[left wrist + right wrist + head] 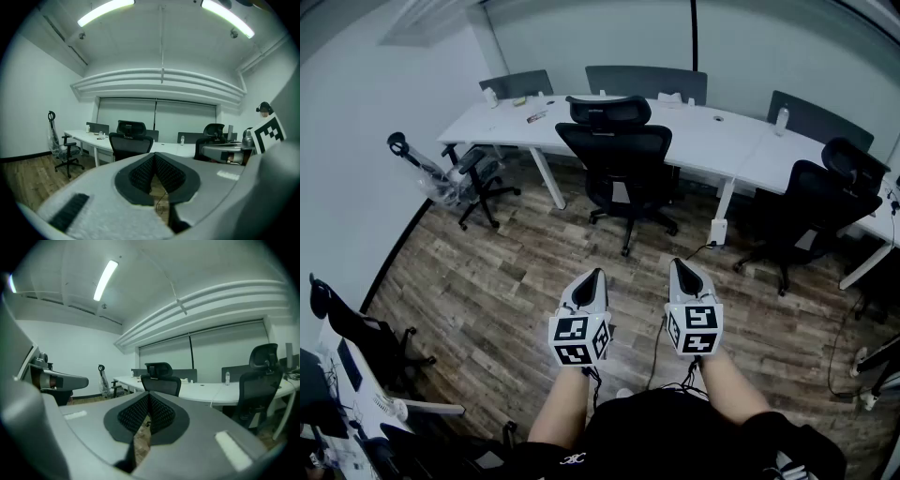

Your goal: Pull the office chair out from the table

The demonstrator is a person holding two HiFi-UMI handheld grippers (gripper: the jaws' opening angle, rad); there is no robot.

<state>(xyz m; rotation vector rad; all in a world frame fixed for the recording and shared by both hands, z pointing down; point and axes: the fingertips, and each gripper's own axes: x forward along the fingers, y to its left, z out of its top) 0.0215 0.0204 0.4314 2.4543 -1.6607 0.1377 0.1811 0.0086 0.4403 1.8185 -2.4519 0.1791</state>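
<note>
1. Office chair (617, 155), black with a mesh back and a headrest, stands pushed in at the long white table (712, 141). Its backrest faces the person and its wheeled base rests on the wood floor (516, 281).
2. The chair is well apart from both grippers, straight ahead of them, with a bare stretch of floor between.
3. In the left gripper view the chair shows just above and a little left of the jaw tips. In the right gripper view it sits almost directly over them.
4. Left gripper (594, 275): its jaws are pressed together with nothing between the black ribbed pads.
5. Right gripper (680, 264): its jaws are likewise closed tip to tip and empty.
6. Both grippers are held side by side, low in front of the person's body. They are near each other but not touching, and they point forward at the chair, tipped only slightly below level.
7. The marker cubes face up toward the head camera, and bare forearms reach out behind them from a black top.
8. A second black chair (811, 211) stands at the table to the right, and a smaller chair (475, 178) stands at its left end. Neither is near the jaws.
</note>
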